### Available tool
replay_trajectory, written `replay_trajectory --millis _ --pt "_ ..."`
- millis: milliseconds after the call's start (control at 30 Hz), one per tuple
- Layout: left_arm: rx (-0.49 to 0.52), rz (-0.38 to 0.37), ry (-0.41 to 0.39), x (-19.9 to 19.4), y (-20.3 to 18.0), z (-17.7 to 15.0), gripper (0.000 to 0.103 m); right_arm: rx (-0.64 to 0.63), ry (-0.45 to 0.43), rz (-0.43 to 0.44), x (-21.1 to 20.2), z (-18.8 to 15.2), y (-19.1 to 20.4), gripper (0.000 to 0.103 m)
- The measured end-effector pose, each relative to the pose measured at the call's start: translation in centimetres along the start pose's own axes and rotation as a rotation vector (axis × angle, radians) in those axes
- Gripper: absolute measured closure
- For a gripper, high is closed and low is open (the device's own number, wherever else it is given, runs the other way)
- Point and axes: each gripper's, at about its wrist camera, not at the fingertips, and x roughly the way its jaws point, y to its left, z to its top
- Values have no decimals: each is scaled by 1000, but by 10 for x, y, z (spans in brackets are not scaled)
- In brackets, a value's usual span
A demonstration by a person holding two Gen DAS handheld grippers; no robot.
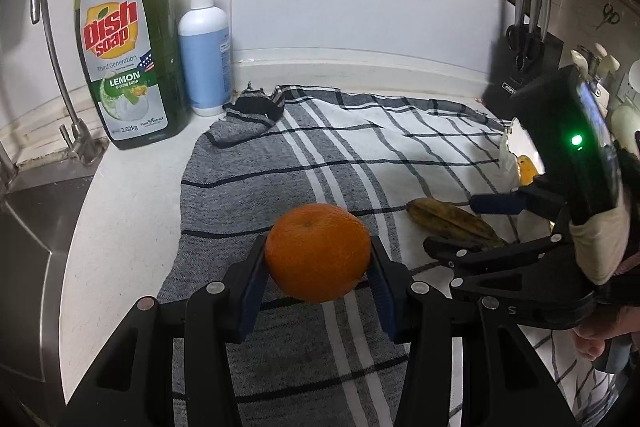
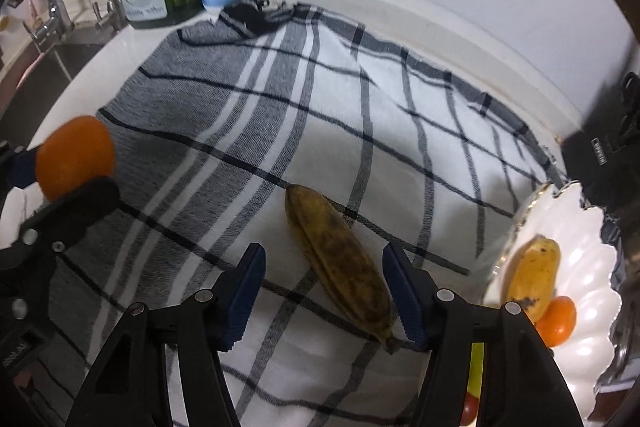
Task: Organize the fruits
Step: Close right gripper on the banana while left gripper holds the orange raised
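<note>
Left hand-held gripper [image 1: 318,263] clamps orange [image 1: 318,253]; right hand-held gripper [image 2: 324,291] half-open astride banana [image 2: 340,261], frame centre. Centre pads, squeeze gently.

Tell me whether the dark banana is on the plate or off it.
Off. The banana lies on the cloth, beside the plate, between the right gripper's open jaws.

Black tool [image 2: 324,291]; blue ribbed pads [image 2: 244,295]

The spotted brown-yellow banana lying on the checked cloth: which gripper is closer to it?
Right. The right gripper straddles the spotted brown-yellow banana, jaws open and not yet pressing it. The left gripper is off to the side, shut on a round orange.
</note>
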Motion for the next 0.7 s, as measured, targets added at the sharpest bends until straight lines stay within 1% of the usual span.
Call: replay_trajectory --millis 67,100,167,233,333,433,500,533,567,700 --pt "-3 1 -1 2 2 2 56 5 13 -6 6 1 -1 47" --pt "-5 2 -1 3 2 3 56 -3 10 -23 7 2 -1 48" --pt "-8 4 -1 4 4 4 56 -1 12 -28 7 2 -1 50" --pt "-9 7 -3 5 4 6 56 12 12 -41 6 2 -5 59" --pt "-18 11 -2 8 4 7 56 24 17 -62 5 1 -7 66" --pt "-25 19 -2 11 5 9 56 6 25 -98 7 1 -4 66" --pt "-33 29 0 13 7 11 56 15 31 -103 7 3 -4 67" --pt "-38 34 2 14 8 12 56 17 33 -108 7 4 -4 70" --pt "-39 38 1 15 9 12 56 15 32 -123 7 4 -4 71" --pt "-45 50 -4 14 11 14 56 28 20 -120 5 5 -4 72"
